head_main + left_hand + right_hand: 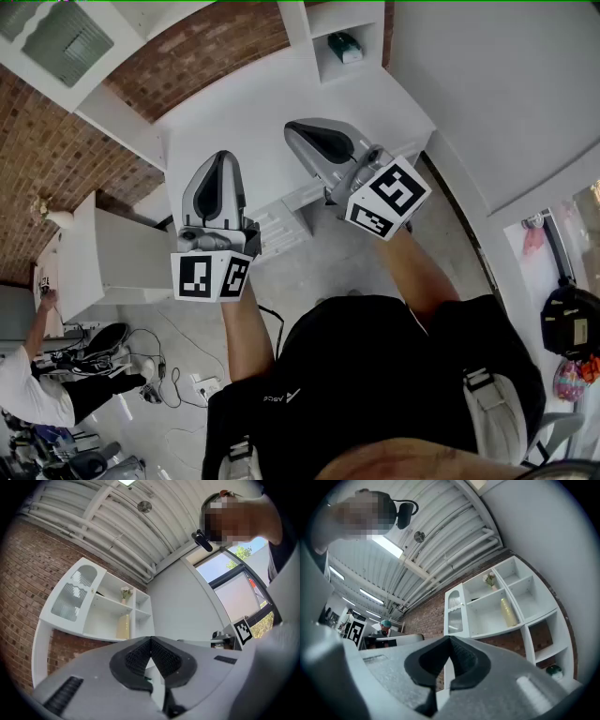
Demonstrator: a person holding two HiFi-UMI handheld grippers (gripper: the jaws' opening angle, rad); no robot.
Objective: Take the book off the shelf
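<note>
Both grippers raised before the shelving, as I see them from my station. The left gripper [151, 640] has its black ribbed jaws brought together tip to tip with nothing between them. The right gripper [450, 640] is likewise closed on nothing. In the head view the left gripper [223, 159] and right gripper [298, 131] sit side by side, apart from each other, pointing toward the far white wooden shelf unit [300, 28] on the red brick wall [56, 141]. The pale yellow upright book [123, 626], as I take it to be, stands in an open middle compartment of the shelf unit [135, 616]. In the left gripper view it lies above and to the left of the closed jaw tips, far beyond them. In the right gripper view the book [508, 611] appears above and to the right of the tips, again well apart from them. A small vase of flowers [490, 580] stands in the compartment above the book. To the book's left is a compartment with a ribbed glass door [454, 613]. A dark green object [553, 670], too small to identify, occupies a lower right compartment.
</note>
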